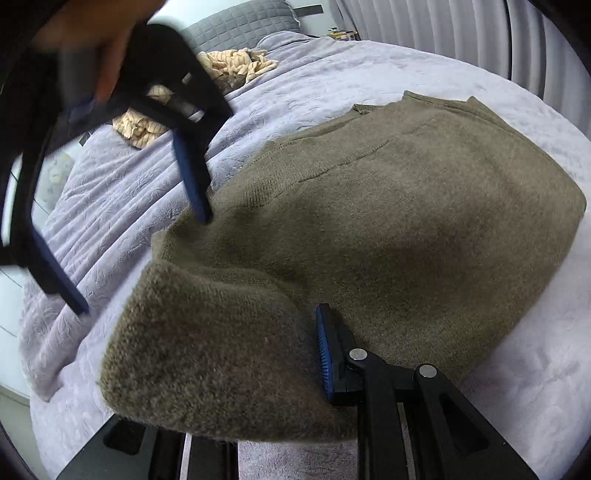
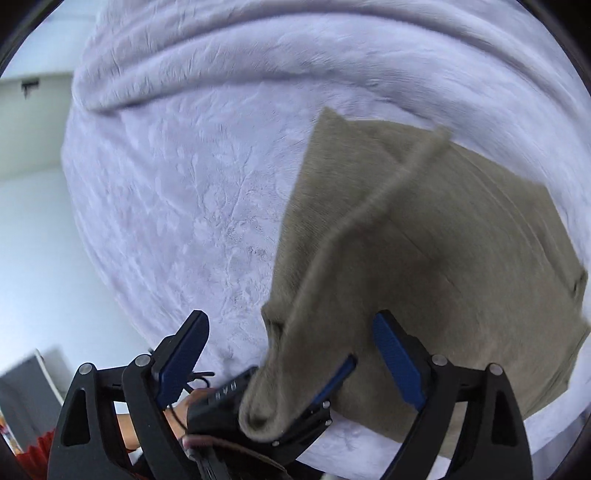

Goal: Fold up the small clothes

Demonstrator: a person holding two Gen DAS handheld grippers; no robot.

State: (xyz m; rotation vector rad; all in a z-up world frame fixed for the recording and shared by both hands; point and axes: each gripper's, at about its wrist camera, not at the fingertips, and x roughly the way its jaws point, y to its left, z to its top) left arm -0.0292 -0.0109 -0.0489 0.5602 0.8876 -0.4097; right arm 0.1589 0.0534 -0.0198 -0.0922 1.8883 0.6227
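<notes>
Lying across the lavender bedspread (image 1: 295, 85) in front of you is the olive-brown knitted sweater (image 1: 406, 229), thick and fuzzy, with a ribbed edge along its far side and a seam running across the upper layer. Your left gripper (image 2: 295, 398) is clenched on a bunched corner of it, and that corner stands lifted off the bed, the knit draping down from the jaws in a long ridge. Your right gripper (image 2: 291, 354) stands released, its blue pads spread wide with nothing pressed between them, hovering above the near edge of the sweater. The bedspread is plush, embossed with a leafy pattern and creased in long folds. Farther up the bed lie a crumpled cream striped garment (image 1: 236, 66) and a grey quilted pillow (image 1: 243, 22). Pale pleated curtains (image 1: 443, 29) hang beyond the bed.
</notes>
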